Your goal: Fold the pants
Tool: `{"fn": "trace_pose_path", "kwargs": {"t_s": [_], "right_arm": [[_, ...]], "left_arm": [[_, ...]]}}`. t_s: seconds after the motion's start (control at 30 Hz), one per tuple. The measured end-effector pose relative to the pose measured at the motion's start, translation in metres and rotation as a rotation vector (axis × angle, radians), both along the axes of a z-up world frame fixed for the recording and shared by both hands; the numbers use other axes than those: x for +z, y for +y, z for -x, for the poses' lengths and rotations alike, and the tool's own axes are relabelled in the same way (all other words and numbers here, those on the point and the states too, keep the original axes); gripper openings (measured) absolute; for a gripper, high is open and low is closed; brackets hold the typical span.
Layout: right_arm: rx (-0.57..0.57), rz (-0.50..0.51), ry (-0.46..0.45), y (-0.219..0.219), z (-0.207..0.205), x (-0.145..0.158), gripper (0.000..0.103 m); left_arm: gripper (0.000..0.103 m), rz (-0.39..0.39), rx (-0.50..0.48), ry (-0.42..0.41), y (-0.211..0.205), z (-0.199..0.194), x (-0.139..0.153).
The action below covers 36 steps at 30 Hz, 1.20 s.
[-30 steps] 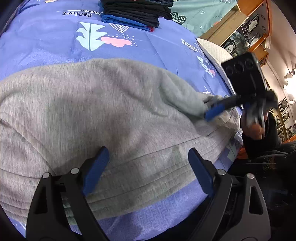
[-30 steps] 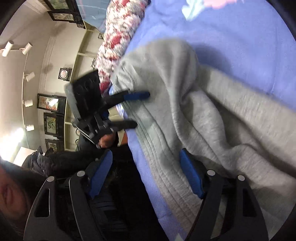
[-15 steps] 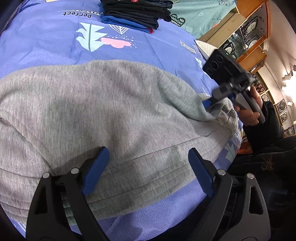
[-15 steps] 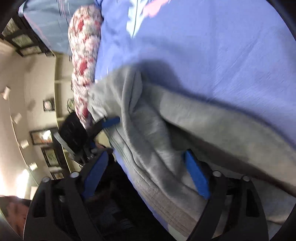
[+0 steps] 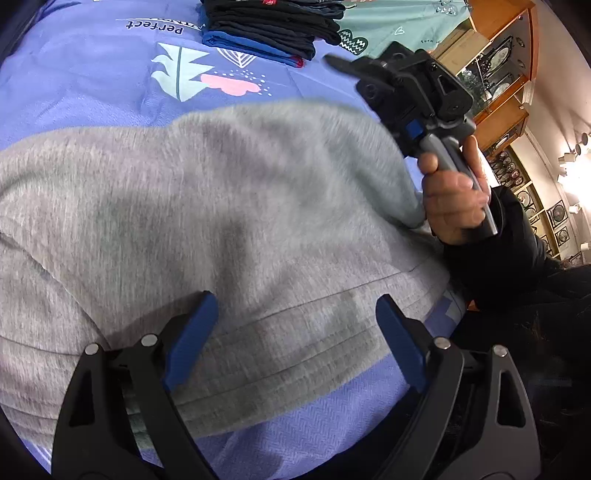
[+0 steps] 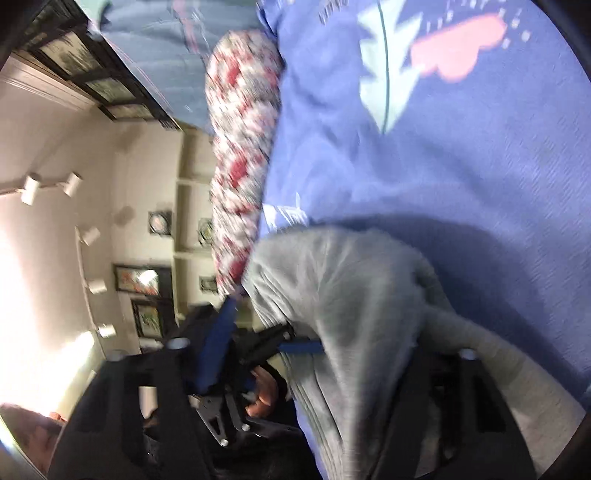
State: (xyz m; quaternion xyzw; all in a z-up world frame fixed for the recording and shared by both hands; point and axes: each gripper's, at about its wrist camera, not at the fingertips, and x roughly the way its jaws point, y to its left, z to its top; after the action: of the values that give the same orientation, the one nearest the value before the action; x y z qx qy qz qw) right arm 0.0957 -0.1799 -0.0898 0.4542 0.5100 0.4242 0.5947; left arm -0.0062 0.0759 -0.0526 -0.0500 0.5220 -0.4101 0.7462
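Note:
Grey sweatpants (image 5: 207, 221) lie spread on a blue printed bedsheet (image 5: 92, 70). My left gripper (image 5: 295, 332) is open, its blue pads hovering over the ribbed waistband (image 5: 295, 350) near the bed's front edge. My right gripper (image 5: 402, 114) appears in the left wrist view, held in a hand at the right, lifting a fold of the grey fabric. In the blurred right wrist view the grey cloth (image 6: 351, 306) drapes over the right gripper (image 6: 317, 354); one blue pad (image 6: 218, 343) shows, the other is hidden under the cloth.
A stack of folded dark clothes (image 5: 269, 26) sits at the far side of the bed. A red-and-white patterned pillow (image 6: 243, 140) lies at the bed's edge. Wooden shelves (image 5: 498, 74) and framed pictures stand beyond the bed.
My right gripper has risen and swung over the pants toward the bed's far side, carrying the grey fabric edge up with it. My left gripper has stayed in place, open.

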Motion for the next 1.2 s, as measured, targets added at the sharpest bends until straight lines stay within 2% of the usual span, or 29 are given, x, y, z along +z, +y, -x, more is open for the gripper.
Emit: {"fn": "trace_pose_path", "kwargs": {"t_s": [0.03, 0.1, 0.2, 0.3, 0.43, 0.53, 0.6, 0.67, 0.7, 0.8, 0.83, 0.87, 0.93, 0.97, 1.0, 1.03, 1.07, 1.1, 1.2], "right_arm": [[-0.046, -0.032, -0.021, -0.010, 0.000, 0.007, 0.043], [-0.085, -0.086, -0.036, -0.020, 0.005, 0.016, 0.042], [-0.080, -0.085, -0.082, -0.010, 0.012, 0.028, 0.042], [-0.141, 0.056, -0.123, -0.021, 0.005, 0.031, 0.038], [-0.172, 0.346, -0.094, -0.028, -0.009, 0.014, 0.007], [-0.109, 0.473, -0.103, -0.023, -0.012, 0.016, 0.004], [-0.027, 0.502, -0.106, -0.024, -0.011, 0.020, 0.005], [0.040, 0.472, -0.098, -0.033, -0.010, 0.030, 0.005], [0.046, 0.478, -0.117, -0.037, -0.007, 0.038, 0.005], [0.055, 0.488, -0.220, -0.037, 0.008, 0.067, 0.014], [0.056, 0.476, -0.242, -0.033, 0.012, 0.070, 0.019], [0.064, 0.480, -0.249, -0.027, 0.014, 0.070, 0.019], [0.088, 0.531, -0.231, -0.015, 0.013, 0.060, 0.019], [0.097, 0.576, -0.197, -0.010, 0.009, 0.050, 0.020], [0.090, 0.617, -0.163, -0.007, 0.004, 0.042, 0.021], [0.070, 0.659, -0.134, -0.013, 0.002, 0.033, 0.026], [0.053, 0.677, -0.120, -0.018, -0.001, 0.030, 0.029], [0.020, 0.688, -0.113, -0.030, 0.000, 0.029, 0.035], [-0.106, 0.686, -0.111, -0.076, 0.011, 0.042, 0.038]], "left_arm": [[0.089, 0.006, -0.003, 0.001, 0.001, 0.000, 0.000], [0.089, 0.017, -0.009, 0.001, 0.002, 0.000, -0.001], [0.089, 0.022, -0.013, 0.004, 0.003, 0.000, -0.001], [0.089, 0.016, -0.018, 0.002, 0.003, 0.002, -0.001], [0.089, 0.019, -0.016, 0.001, 0.008, 0.004, -0.001], [0.089, 0.009, -0.014, -0.001, 0.011, 0.007, 0.001], [0.089, -0.009, -0.014, -0.005, 0.011, 0.008, 0.005], [0.089, -0.020, -0.018, -0.021, 0.013, 0.010, 0.016], [0.089, -0.015, -0.018, -0.043, 0.015, 0.011, 0.024], [0.089, 0.025, -0.004, -0.141, 0.020, 0.010, 0.052], [0.092, 0.028, 0.025, -0.168, 0.022, 0.004, 0.059], [0.093, 0.025, 0.049, -0.169, 0.024, -0.004, 0.060], [0.093, -0.020, 0.104, -0.156, 0.029, -0.026, 0.050], [0.093, -0.086, 0.152, -0.136, 0.035, -0.042, 0.035], [0.088, -0.126, 0.196, -0.091, 0.042, -0.054, 0.018], [0.079, -0.133, 0.235, -0.026, 0.053, -0.065, 0.000], [0.077, -0.097, 0.254, -0.016, 0.063, -0.067, -0.007], [0.076, -0.087, 0.251, -0.032, 0.066, -0.063, -0.005], [0.076, -0.098, 0.262, -0.043, 0.071, -0.054, -0.001]]}}
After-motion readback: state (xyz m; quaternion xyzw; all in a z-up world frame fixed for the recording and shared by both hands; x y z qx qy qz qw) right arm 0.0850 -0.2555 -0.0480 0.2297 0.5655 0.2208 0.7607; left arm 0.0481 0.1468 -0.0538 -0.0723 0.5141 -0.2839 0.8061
